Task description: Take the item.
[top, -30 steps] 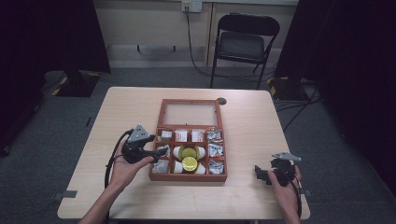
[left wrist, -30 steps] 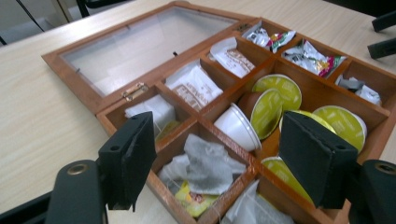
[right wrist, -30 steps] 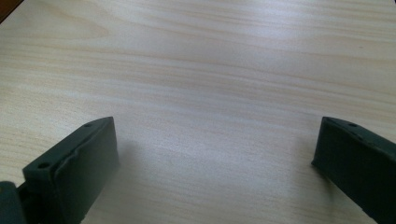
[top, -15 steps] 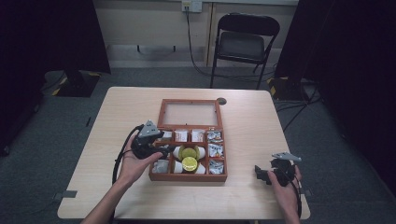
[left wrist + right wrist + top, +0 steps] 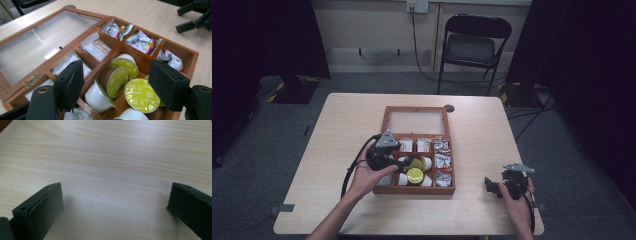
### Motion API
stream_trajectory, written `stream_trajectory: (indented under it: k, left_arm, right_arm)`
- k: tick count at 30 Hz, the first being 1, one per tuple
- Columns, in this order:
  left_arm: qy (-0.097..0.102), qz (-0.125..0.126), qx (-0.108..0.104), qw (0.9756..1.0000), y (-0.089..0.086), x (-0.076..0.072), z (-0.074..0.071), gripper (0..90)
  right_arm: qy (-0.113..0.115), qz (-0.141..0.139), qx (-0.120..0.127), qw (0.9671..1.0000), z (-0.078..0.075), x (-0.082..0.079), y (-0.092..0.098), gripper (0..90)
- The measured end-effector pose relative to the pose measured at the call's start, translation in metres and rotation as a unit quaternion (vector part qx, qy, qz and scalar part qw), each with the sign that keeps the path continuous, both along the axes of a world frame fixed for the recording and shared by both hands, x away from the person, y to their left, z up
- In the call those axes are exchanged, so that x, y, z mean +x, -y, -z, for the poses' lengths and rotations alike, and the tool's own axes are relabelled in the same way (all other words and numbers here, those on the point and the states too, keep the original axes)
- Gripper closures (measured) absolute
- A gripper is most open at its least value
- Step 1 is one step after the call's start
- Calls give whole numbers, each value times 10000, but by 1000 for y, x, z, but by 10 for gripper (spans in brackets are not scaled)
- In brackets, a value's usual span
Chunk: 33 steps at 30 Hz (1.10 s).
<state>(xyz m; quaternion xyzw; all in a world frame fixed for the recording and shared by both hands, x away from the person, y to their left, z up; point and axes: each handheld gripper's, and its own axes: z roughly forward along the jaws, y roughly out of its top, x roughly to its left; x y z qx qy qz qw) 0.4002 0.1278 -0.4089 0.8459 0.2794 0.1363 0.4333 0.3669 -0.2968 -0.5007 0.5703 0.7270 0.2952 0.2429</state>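
An open wooden box [image 5: 414, 190] lies mid-table, its glass lid [image 5: 416, 121] flat behind it. Its middle compartment holds several coffee capsules with yellow-green foil tops [image 5: 141, 95]. Packets [image 5: 142, 41] fill the right-hand compartments and white sachets [image 5: 96, 47] the back ones. My left gripper [image 5: 404, 165] hovers over the box's left side. Its jaws [image 5: 117, 75] stand apart above the capsules, touching none. My right gripper [image 5: 492, 186] rests near the table's front right corner, open over bare wood [image 5: 117, 195]. It also appears far off in the left gripper view [image 5: 178, 20].
The light wooden table [image 5: 337, 130] ends close in front of the right hand. A small dark round disc [image 5: 449, 108] sits behind the box's lid. A folding chair [image 5: 472, 45] stands beyond the far edge. The left gripper's cable [image 5: 349, 172] loops beside the left forearm.
My left gripper has moved right, from beside the box's left wall to over its left compartments. The right gripper has stayed put.
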Motion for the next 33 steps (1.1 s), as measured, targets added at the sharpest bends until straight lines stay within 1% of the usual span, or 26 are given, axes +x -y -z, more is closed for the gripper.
stream_trajectory:
  k: [1, 3, 4, 5, 6, 7, 8, 10, 11, 12, 16, 17, 19, 20, 21, 22, 23, 25, 26, 27, 28, 29, 32, 33]
  left_arm:
    - [-37, 51, 21, 10000, 1, -1, 2, 285]
    - [-44, 82, 34, 10000, 2, -1, 3, 285]
    - [-44, 148, 41, 9999, 3, -2, 5, 284]
    - [-77, 149, 59, 9998, 3, -2, 6, 284]
    - [-122, 180, 34, 9998, 3, -2, 7, 284]
    - [-122, 180, 34, 9998, 3, -2, 7, 284]
    - [-177, 232, 64, 9996, 4, -2, 9, 284]
    - [-158, 232, 175, 9995, 6, -3, 11, 284]
    - [-193, 258, 207, 9993, 7, -3, 12, 284]
    - [-245, 293, 226, 9990, 8, -3, 14, 284]
    - [-270, 337, 282, 9987, 14, -3, 18, 275]
    - [-354, 441, 305, 9979, 19, -3, 21, 274]
    - [-357, 467, 345, 9977, 22, -3, 23, 273]
    - [-363, 544, 430, 9969, 26, -3, 26, 270]
    - [-402, 567, 474, 9965, 28, -3, 27, 270]
    - [-402, 567, 474, 9965, 28, -3, 27, 269]
    - [-475, 639, 541, 9954, 31, -4, 29, 267]
    - [-480, 766, 675, 9936, 35, -5, 32, 267]
    - [-480, 766, 675, 9936, 35, -5, 32, 267]
    - [-490, 788, 761, 9928, 36, -6, 32, 267]
    - [-514, 803, 745, 9926, 37, -5, 33, 267]
    - [-529, 761, 783, 9926, 37, -4, 36, 267]
    - [-580, 726, 795, 9925, 38, -2, 39, 267]
    - [-628, 761, 843, 9915, 39, -1, 41, 268]
  right_arm:
    - [1, 0, -1, 10000, 0, 0, 0, 0]
    - [2, -1, -1, 10000, 0, 0, 0, 0]
    - [1, 0, -1, 10000, 0, 0, 0, 0]
    - [1, 0, -2, 10000, 0, 0, 0, 0]
    - [1, 1, -8, 10000, 0, 0, 0, 0]
    - [1, 1, -8, 10000, 0, 0, 0, 0]
    - [1, -1, -1, 10000, 0, 0, 0, 0]
    - [1, 2, -7, 10000, 0, 0, 0, 0]
    - [2, 1, -8, 10000, 0, 0, 0, 0]
    - [2, 0, -2, 10000, 0, 0, 0, 0]
    - [2, 1, -7, 10000, 0, 0, 0, 0]
    - [1, 1, -7, 10000, 0, 0, 0, 0]
    - [1, 0, -7, 10000, 0, 0, 0, 0]
    - [2, 0, -2, 10000, 0, 0, 0, 0]
    - [1, 0, -2, 10000, 0, 0, 0, 0]
    - [1, 0, -2, 10000, 0, 0, 0, 0]
    - [2, 1, -7, 10000, 0, 0, 0, 0]
    - [1, 2, -6, 10000, 0, 0, 0, 0]
    - [1, 0, -2, 10000, 0, 0, 0, 0]
    - [1, 0, -1, 10000, 0, 0, 0, 0]
    - [1, 0, -1, 10000, 0, 0, 0, 0]
    - [2, 1, -7, 10000, 0, 0, 0, 0]
    - [1, 2, -6, 10000, 0, 0, 0, 0]
    - [2, 1, -7, 10000, 0, 0, 0, 0]
